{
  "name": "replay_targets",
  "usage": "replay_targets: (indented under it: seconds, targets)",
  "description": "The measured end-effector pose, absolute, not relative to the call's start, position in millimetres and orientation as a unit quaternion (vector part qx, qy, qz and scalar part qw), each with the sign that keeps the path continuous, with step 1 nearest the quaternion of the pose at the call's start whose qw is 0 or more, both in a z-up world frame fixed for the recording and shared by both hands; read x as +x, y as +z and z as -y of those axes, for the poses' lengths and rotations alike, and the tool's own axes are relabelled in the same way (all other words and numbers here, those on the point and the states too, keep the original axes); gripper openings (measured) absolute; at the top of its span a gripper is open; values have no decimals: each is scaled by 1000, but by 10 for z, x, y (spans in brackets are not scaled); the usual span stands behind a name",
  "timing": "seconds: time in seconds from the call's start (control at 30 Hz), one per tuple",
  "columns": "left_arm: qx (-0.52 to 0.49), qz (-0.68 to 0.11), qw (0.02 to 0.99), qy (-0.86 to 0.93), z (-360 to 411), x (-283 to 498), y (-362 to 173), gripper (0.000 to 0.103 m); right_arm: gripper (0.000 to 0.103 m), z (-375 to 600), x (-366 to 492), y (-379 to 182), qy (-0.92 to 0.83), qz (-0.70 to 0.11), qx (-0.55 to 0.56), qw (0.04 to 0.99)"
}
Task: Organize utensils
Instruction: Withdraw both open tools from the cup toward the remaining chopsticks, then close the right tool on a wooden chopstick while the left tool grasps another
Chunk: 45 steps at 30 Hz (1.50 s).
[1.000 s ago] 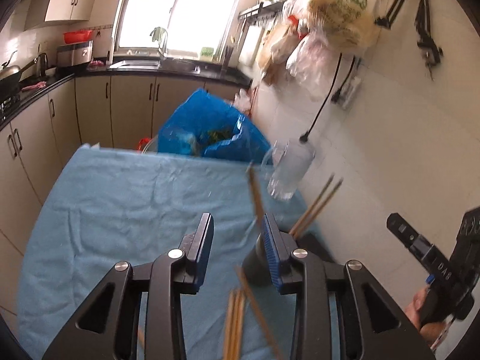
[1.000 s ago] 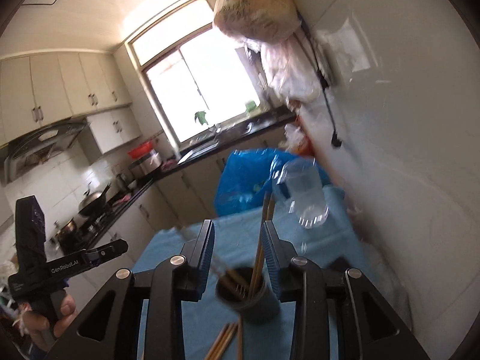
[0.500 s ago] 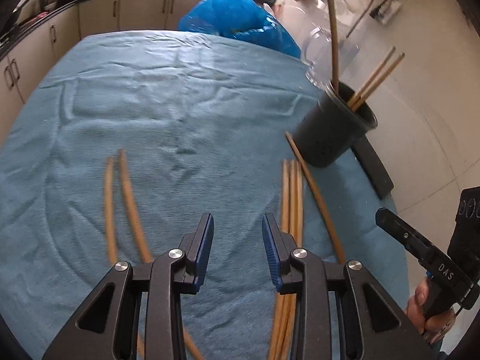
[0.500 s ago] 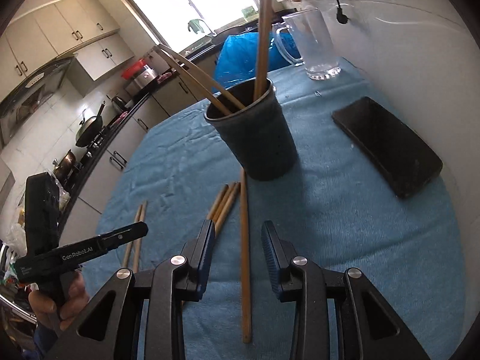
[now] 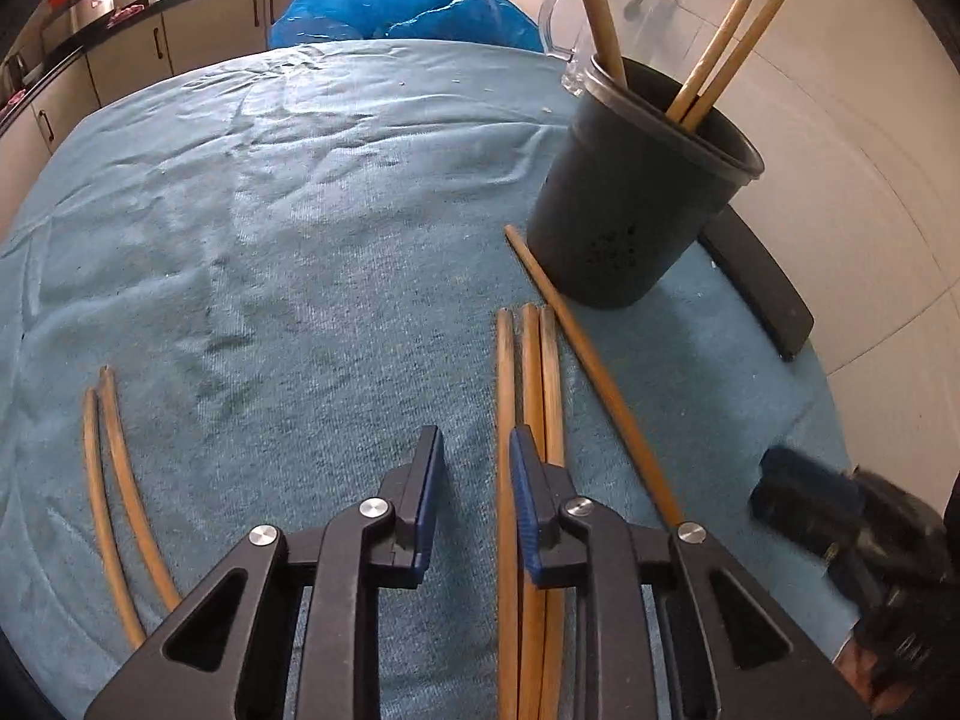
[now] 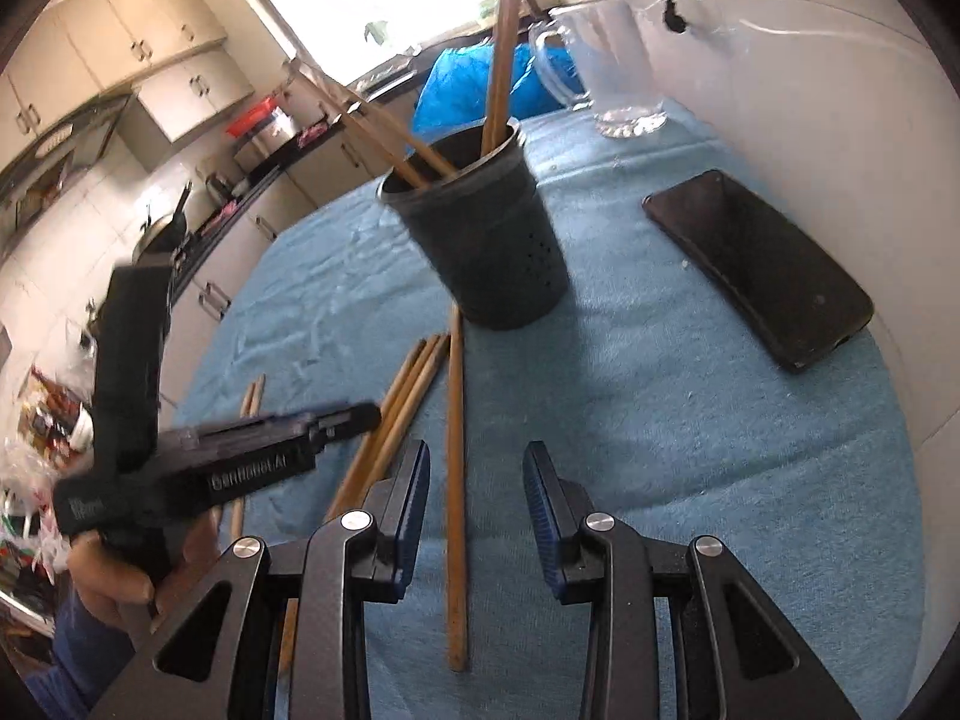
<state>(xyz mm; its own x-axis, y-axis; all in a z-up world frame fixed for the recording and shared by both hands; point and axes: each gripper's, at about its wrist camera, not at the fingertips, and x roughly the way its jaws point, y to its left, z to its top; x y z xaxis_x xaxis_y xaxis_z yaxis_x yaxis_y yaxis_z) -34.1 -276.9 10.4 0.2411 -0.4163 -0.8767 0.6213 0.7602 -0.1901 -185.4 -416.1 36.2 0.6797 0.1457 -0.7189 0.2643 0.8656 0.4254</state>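
Three wooden chopsticks point(image 5: 531, 384) lie side by side on the blue cloth, and a single chopstick point(image 5: 594, 372) slants beside them toward the dark holder cup point(image 5: 636, 198), which has three chopsticks standing in it. My left gripper point(image 5: 474, 468) hovers low over the trio. Its jaws are closing, and the leftmost stick shows just inside the right finger, not pressed. My right gripper point(image 6: 477, 474) is open, with the single chopstick point(image 6: 456, 480) lying in the gap beneath it. Two more chopsticks point(image 5: 108, 480) lie at the left.
A black phone point(image 6: 762, 270) lies right of the holder cup point(image 6: 480, 240), by the tiled wall. A clear glass pitcher point(image 6: 606, 72) and a blue bag point(image 5: 408, 0) stand behind it. The blue cloth point(image 5: 300, 210) covers the table. Kitchen counters run along the far left.
Both grippers have sunk from high above the table to just over the chopsticks, tilting downward. The left jaws have narrowed. The left gripper now reaches over the trio in the right wrist view.
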Motion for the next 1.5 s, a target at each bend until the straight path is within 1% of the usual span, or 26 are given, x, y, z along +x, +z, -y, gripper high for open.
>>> replay_targets:
  seconds: [0.23, 0.3, 0.33, 0.37, 0.4, 0.43, 0.47, 0.7, 0.83, 0.93, 0.97, 1.0, 1.03, 1.13, 1.5]
  targets:
    - [116, -513, 783, -333, 2843, -364, 95, 21, 35, 3871, -1816, 241, -11, -439, 189, 878]
    - [114, -512, 786, -327, 2894, -344, 81, 20, 33, 3838, -1801, 180, -18, -451, 173, 875]
    - [115, -512, 788, -324, 2916, -337, 79, 19, 26, 3831, -1782, 136, -19, -459, 169, 872]
    - [117, -510, 790, -320, 2919, -339, 80, 18, 22, 3826, -1782, 119, -21, -459, 165, 873]
    - [118, -509, 792, -316, 2891, -338, 88, 14, 19, 3812, -1783, 119, -24, -460, 155, 874]
    - [116, -508, 795, -311, 2862, -344, 93, 10, 10, 3803, -1788, 120, -26, -461, 148, 875]
    - [113, -509, 796, -307, 2849, -332, 87, 8, 9, 3798, -1797, 113, -25, -466, 145, 872]
    - [77, -527, 794, -293, 2426, -401, 95, 7, 8, 3799, -2127, 153, -15, -493, 105, 863]
    - [59, -538, 789, -290, 2179, -518, 110, 7, 9, 3767, -2401, 143, 9, -527, 84, 846]
    - [57, -539, 787, -294, 2126, -556, 95, 7, 9, 3849, -2497, 209, 5, -537, 89, 839]
    - [55, -539, 787, -295, 2122, -539, 94, 7, 13, 3891, -2490, 251, 3, -529, 93, 844]
    - [51, -540, 787, -293, 2119, -525, 96, 7, 17, 3937, -2454, 297, -3, -519, 94, 849]
    - [46, -543, 786, -292, 2139, -533, 109, 7, 23, 3960, -2409, 324, -10, -515, 94, 852]
    - [53, -543, 785, -292, 2192, -461, 116, 7, 26, 3967, -2192, 362, -3, -500, 94, 861]
    - [60, -538, 788, -293, 2327, -255, 95, 7, 27, 3886, -1275, 142, -13, -533, 52, 844]
